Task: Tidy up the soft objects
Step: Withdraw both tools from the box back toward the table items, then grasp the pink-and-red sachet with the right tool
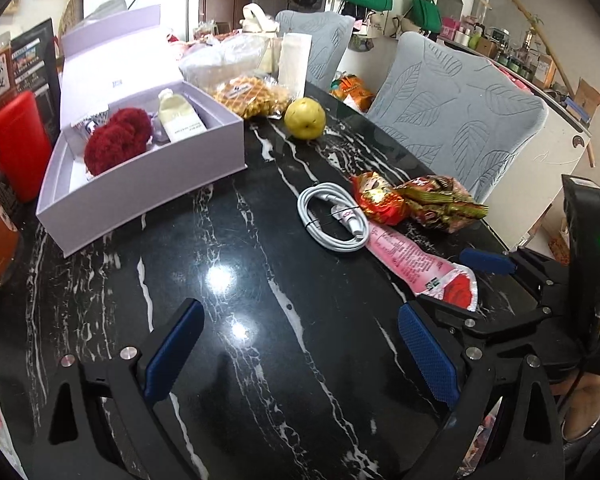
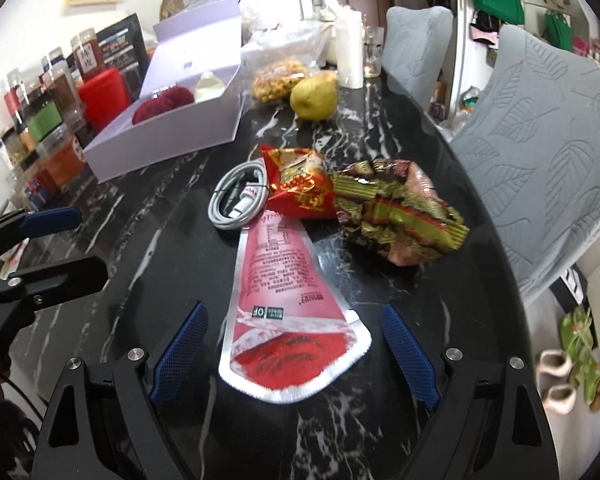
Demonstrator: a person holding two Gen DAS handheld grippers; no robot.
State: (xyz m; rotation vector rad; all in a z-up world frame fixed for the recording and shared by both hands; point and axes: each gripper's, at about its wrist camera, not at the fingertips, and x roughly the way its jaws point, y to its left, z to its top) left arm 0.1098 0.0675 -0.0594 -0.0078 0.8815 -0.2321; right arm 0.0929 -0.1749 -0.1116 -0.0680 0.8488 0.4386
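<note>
Low over the table, right gripper (image 2: 294,350) fingers (image 2: 180,344) straddle the pink pouch (image 2: 288,320).

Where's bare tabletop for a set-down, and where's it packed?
Free: dark marble between the lavender box and white cable, running down to the open left gripper. Crowded: cable, red packet, green-gold wrapper and pink pouch bunch together; waffle bag and pear behind the box.
</note>
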